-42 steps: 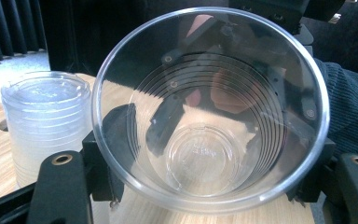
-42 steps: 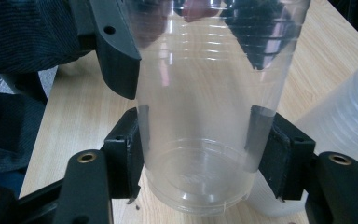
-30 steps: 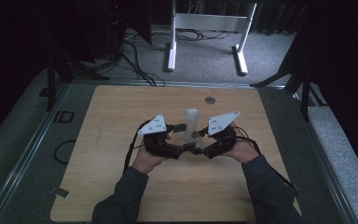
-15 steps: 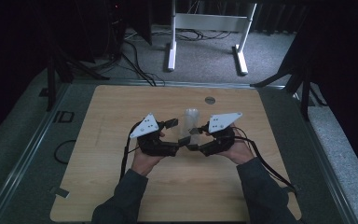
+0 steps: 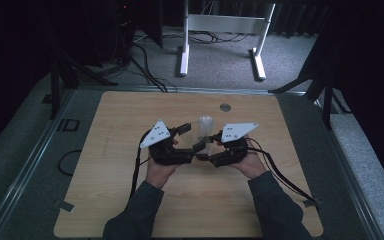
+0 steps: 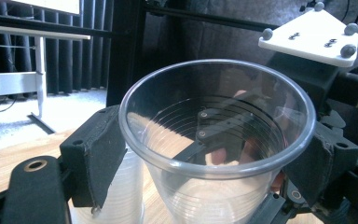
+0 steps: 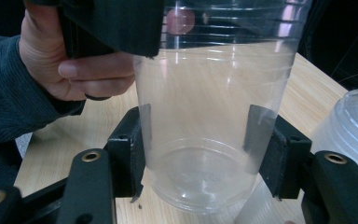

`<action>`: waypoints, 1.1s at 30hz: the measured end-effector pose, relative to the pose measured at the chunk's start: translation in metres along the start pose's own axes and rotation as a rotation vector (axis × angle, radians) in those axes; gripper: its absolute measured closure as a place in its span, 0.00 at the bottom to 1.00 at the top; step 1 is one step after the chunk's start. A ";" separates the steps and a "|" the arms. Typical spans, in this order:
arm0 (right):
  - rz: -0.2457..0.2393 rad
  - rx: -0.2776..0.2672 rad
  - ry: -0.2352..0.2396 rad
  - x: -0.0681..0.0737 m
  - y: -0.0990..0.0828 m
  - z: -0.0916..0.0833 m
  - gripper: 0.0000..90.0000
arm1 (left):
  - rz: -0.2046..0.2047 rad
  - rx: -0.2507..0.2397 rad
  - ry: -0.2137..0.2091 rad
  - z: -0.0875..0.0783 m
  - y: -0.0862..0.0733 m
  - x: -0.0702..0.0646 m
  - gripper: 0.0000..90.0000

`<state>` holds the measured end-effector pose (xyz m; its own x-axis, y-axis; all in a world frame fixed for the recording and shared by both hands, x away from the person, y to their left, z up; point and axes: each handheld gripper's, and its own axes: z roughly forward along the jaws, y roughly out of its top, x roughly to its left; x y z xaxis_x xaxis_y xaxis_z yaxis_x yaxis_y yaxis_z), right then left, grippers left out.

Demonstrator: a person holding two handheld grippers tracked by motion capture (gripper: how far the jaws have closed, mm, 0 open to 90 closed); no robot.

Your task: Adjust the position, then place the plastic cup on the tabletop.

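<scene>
The jaws of the right gripper [image 7: 200, 158] are clamped on the lower body of a clear plastic cup [image 7: 214, 121], 1 black pad pressed flat against each side, just above the cup's base. The jaws of the left gripper [image 6: 214, 158] stand around the same cup's rim [image 6: 216, 116]; they have just been opening, and in the left gripper view the pads sit close beside the wall under the rim, though whether they press on it I cannot tell. In the right gripper view 1 of those pads overlaps the cup's upper left part, with the person's left hand [image 7: 81, 60] behind it.

In the high view the 2 grippers meet near the middle of the wooden table [image 5: 130, 115], left gripper [image 5: 182, 131] to the left and right gripper [image 5: 205, 142] to the right, the cup [image 5: 206, 131] upright between them and held above the board. A stack of similar clear cups [image 7: 349, 130] lies on its side on the table just beside the held one. A small round disc [image 5: 225, 107] lies toward the far edge, well apart from the hands.
</scene>
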<state>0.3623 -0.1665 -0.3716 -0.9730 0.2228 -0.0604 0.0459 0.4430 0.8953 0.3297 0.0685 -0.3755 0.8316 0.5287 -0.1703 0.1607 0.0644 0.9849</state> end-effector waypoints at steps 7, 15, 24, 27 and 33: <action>-0.002 -0.005 -0.007 0.000 0.000 0.000 0.45 | -0.006 -0.005 -0.004 0.001 0.000 0.000 0.25; 0.003 0.013 -0.002 -0.001 0.000 0.001 0.40 | -0.001 0.002 -0.004 0.000 0.001 0.001 0.31; 0.017 0.033 -0.022 -0.002 0.000 0.000 0.22 | 0.006 -0.009 0.032 -0.005 0.003 0.004 0.32; 0.015 0.045 -0.030 -0.002 0.000 -0.001 0.21 | 0.011 -0.011 0.051 -0.008 0.003 0.005 0.32; 0.003 0.079 -0.051 -0.001 0.000 -0.003 0.17 | 0.019 -0.007 0.098 -0.018 0.001 0.010 0.32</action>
<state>0.3630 -0.1694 -0.3708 -0.9601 0.2676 -0.0817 0.0688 0.5087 0.8582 0.3285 0.0886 -0.3756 0.7786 0.6098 -0.1483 0.1415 0.0597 0.9881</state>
